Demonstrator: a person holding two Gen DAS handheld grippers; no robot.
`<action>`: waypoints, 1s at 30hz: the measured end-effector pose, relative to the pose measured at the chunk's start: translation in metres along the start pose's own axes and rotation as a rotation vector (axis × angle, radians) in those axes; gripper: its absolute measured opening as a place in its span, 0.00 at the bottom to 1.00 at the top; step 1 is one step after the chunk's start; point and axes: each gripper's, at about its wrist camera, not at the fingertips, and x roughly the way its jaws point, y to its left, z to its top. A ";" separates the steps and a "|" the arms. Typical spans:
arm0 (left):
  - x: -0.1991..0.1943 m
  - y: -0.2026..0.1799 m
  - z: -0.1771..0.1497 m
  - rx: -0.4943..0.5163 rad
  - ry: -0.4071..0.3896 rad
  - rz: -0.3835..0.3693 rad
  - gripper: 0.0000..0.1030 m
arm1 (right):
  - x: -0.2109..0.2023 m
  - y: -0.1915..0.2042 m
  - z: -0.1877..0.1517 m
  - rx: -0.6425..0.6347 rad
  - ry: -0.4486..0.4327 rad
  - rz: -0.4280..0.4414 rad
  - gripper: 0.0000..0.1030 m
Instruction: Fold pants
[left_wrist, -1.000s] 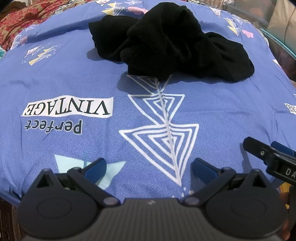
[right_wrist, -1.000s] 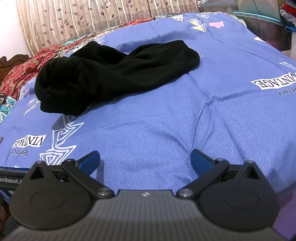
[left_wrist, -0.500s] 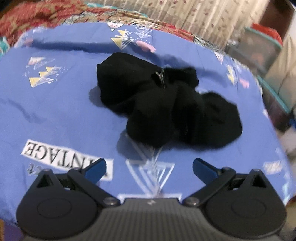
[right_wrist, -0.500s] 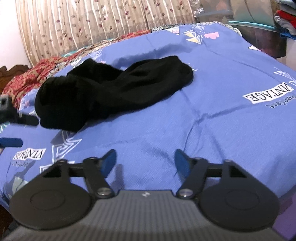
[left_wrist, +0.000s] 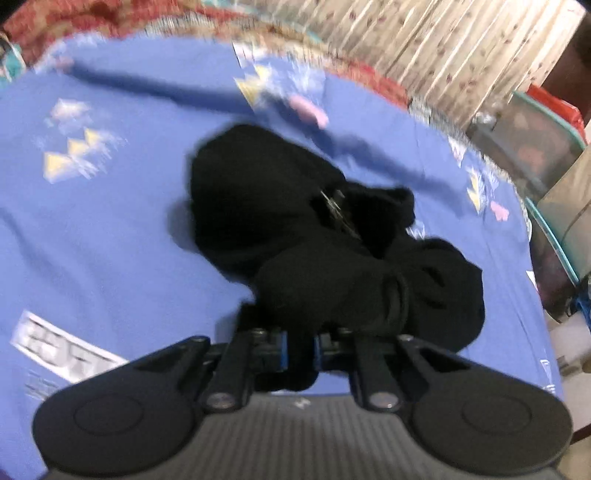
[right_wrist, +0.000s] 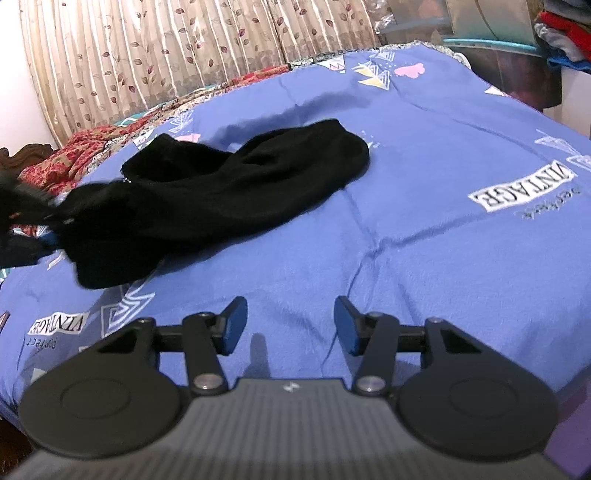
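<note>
On the bed, black pants (right_wrist: 229, 184) lie bunched in a crumpled heap on the blue printed bedsheet (right_wrist: 443, 258), roughly mid-bed, with one end stretched toward the far side and the other bulked up at the near-left. A small metal bit, zipper or clasp, shows in the middle of the heap in the left wrist view; too blurred to say which.

My left claw (left_wrist: 300, 349) is clamped down nearly closed on a fold of the pants (left_wrist: 295, 236) at the near edge of the heap; black fabric sits pinched between the blue pads and hangs below them. That view is motion-blurred. In the right wrist view I see this claw (right_wrist: 44, 218) at the far left, at the bulky end of the pants.

My right claw (right_wrist: 290, 326) is about half open and closing, nothing between its pads, only bare sheet under it. It sits well apart from the pants, near the bed's front edge.

Behind the bed: leaf-print curtains (right_wrist: 166, 55), a red patterned blanket (right_wrist: 92, 147).
</note>
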 end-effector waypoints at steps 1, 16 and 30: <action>-0.015 0.010 -0.002 0.000 -0.022 -0.003 0.10 | 0.000 0.001 0.004 -0.001 -0.006 0.004 0.53; -0.107 0.167 -0.060 -0.255 -0.039 0.045 0.48 | 0.048 0.074 0.080 -0.248 -0.025 0.159 0.57; -0.111 0.225 -0.066 -0.589 -0.076 -0.265 0.81 | 0.184 0.182 0.098 -0.643 0.153 0.114 0.18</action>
